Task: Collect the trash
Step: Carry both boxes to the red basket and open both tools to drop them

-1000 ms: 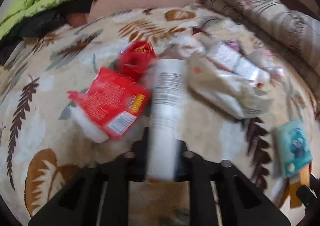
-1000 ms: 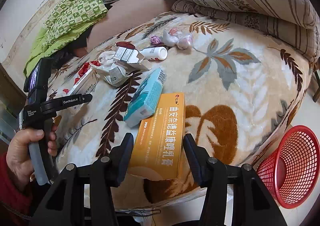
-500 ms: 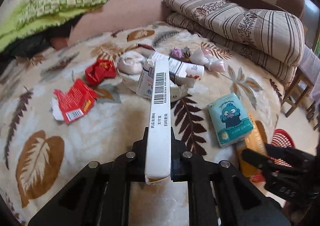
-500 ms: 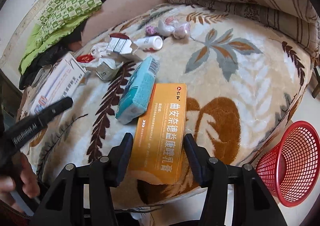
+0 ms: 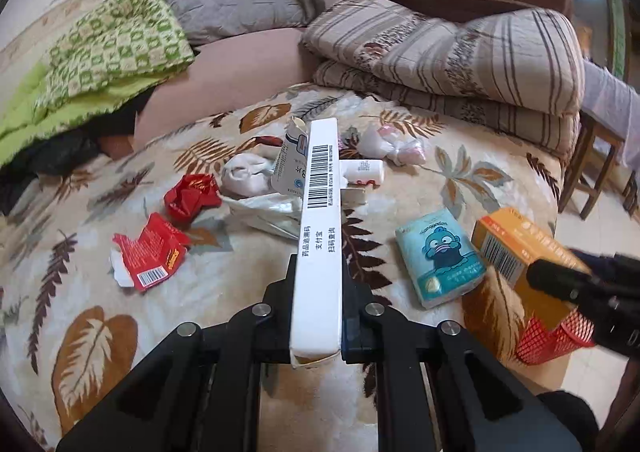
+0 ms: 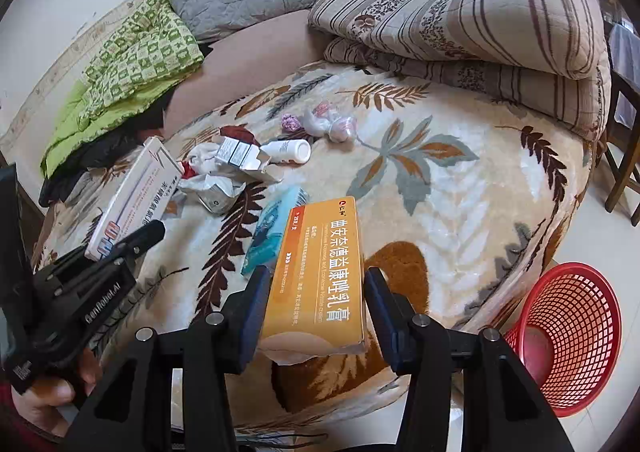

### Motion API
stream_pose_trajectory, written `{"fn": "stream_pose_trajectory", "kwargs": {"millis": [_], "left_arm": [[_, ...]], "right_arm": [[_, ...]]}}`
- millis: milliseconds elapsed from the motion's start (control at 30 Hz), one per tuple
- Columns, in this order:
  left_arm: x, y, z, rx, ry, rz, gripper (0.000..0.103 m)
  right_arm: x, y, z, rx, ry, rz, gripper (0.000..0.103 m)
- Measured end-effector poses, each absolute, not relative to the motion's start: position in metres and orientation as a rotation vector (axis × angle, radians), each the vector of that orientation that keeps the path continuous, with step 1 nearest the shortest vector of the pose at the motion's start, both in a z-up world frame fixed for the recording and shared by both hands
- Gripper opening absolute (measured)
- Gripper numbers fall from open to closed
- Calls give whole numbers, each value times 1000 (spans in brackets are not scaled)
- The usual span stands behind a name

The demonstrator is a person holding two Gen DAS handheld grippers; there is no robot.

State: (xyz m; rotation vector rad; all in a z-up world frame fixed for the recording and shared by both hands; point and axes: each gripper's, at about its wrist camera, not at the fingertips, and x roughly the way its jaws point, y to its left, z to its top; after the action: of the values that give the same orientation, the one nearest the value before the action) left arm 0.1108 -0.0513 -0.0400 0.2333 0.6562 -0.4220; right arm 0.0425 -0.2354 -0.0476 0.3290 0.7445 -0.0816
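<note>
Both tongs grip cartons: left tongs (image 5: pixel 316 292) a white box (image 5: pixel 320 219), right tongs (image 6: pixel 314 300) an orange box (image 6: pixel 320 272) hiding the tissue pack (image 6: pixel 268 228).

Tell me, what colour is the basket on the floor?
The basket is red, with a mesh of little holes. It shows best in the right wrist view.

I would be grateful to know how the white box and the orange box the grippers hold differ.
The white box is slim with black barcodes; the orange box is wider with large white characters. The left gripper grips the white box, the right gripper the orange box. Both are cartons lifted off the blanket.
</note>
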Motion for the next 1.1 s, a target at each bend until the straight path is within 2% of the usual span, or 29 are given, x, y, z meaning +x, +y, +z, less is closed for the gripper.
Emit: {"fn": "stream_pose_trajectory", "kwargs": {"millis": [367,667,933,1033,1067,1100], "left_arm": [[74,-94,-29,272,694,-665,13],[29,-195,-36,327,831,-981,13],[-1,-290,-64,404,948,-1138,13],[-4,-313,-73,406,969,-1164,14],[-4,-323,-76,409,972,-1178,21],[-4,-332,-81,416,983,-1189,40]], "right_arm": [[11,-275,-39,418,734,-109,52],[-58,-380,-41,607,694,-289,52],[-109,-460,-63,743,662,-440,53],[-119,-483,-74,790,663,-474,57],[-120,-488,-77,793,668,-484,57],[-121,-493,-79,790,674,-504,58]]}}
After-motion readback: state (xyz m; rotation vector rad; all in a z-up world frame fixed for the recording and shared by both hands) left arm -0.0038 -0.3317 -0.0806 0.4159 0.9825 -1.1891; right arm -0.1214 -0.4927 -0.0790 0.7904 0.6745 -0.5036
